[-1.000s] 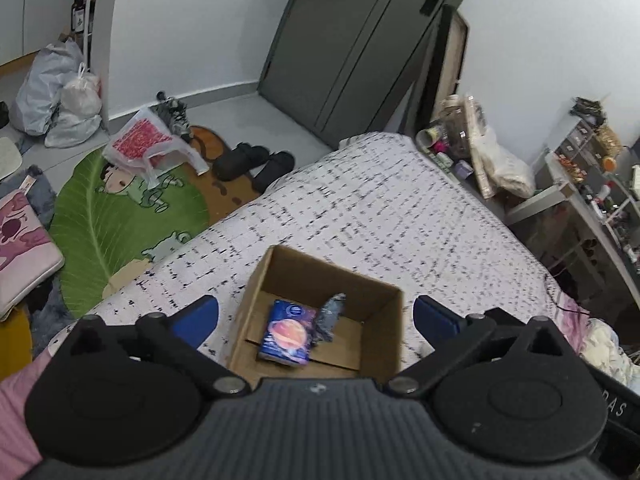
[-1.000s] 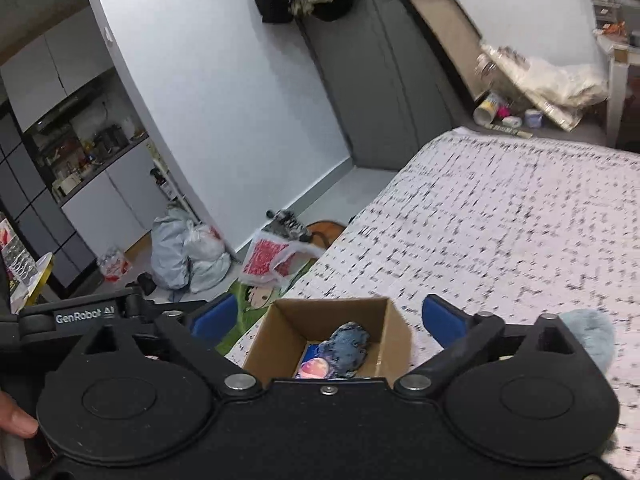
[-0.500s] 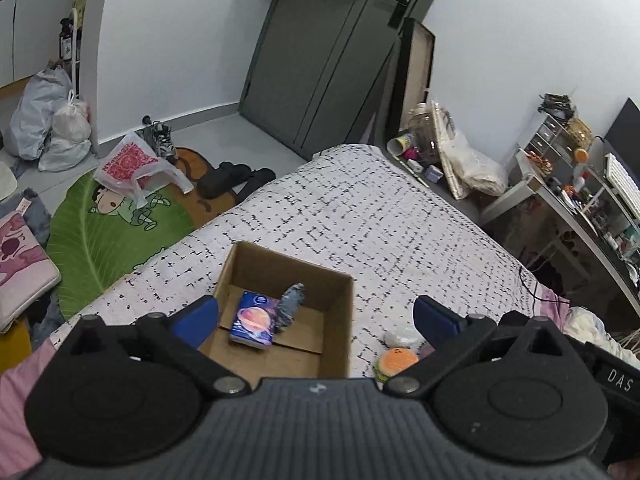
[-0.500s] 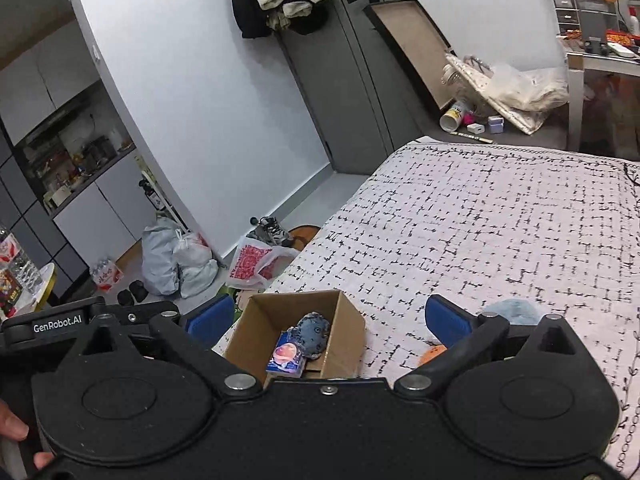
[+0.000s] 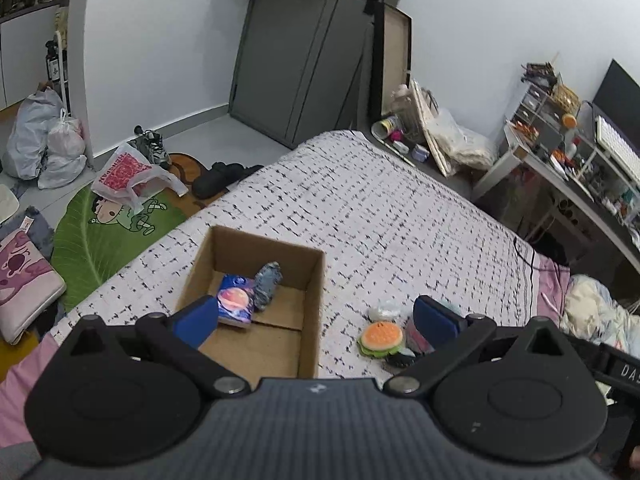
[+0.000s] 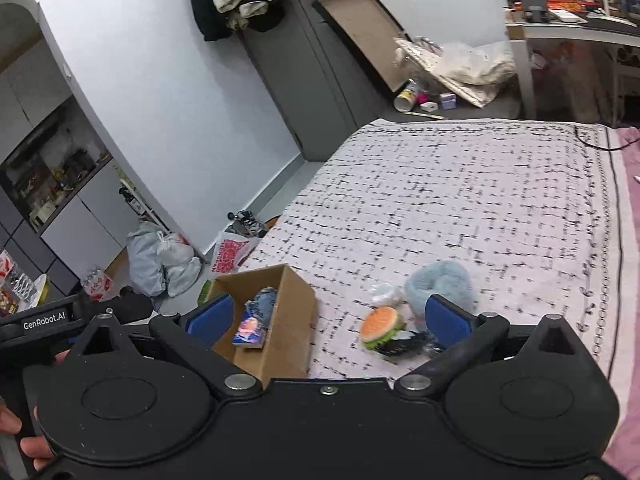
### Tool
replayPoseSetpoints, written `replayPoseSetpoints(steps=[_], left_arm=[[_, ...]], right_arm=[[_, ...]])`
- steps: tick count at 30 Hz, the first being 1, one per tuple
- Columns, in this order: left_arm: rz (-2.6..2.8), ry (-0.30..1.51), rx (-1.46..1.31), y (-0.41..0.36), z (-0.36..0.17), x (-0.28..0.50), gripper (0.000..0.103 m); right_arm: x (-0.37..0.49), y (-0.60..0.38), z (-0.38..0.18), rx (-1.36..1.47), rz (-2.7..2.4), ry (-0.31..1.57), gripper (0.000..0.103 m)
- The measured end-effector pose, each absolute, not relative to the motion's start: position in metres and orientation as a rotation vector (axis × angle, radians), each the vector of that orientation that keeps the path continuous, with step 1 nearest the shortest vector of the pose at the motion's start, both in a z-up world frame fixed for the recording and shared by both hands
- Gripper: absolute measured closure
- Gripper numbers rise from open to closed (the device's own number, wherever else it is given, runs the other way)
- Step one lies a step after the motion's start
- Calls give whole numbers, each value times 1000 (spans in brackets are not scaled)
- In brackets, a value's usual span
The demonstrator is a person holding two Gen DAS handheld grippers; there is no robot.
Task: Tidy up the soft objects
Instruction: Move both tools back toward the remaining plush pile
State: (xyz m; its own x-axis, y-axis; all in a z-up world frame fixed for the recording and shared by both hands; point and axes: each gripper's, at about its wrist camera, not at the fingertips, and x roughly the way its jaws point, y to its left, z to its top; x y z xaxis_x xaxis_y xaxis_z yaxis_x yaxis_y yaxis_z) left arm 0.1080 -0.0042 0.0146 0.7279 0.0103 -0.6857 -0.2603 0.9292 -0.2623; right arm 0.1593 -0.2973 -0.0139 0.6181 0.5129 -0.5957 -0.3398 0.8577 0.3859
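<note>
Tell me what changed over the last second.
Both open grippers, left and right, pulled back from the cardboard box and shifted right, bringing the burger toy and fluffy blue item into view. Nothing was grasped or released; the box contents stayed put.

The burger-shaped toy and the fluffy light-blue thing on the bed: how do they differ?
The burger-shaped toy is smooth-looking and multicoloured, with an orange bun over a green layer; the fluffy light-blue thing is furry and one pale colour. The burger-shaped toy looks smaller and lies nearer the open cardboard box; the fluffy light-blue thing lies behind it. Both rest on the patterned bedspread, outside the box, with neither gripper holding them.
</note>
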Motion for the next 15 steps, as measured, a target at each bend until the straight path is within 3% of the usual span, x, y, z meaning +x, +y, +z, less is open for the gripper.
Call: replayPoseSetpoints(steps=[15], left_arm=[[114, 788, -334, -47, -3, 109, 0]], right_arm=[[159, -343, -26, 255, 453, 770, 0]])
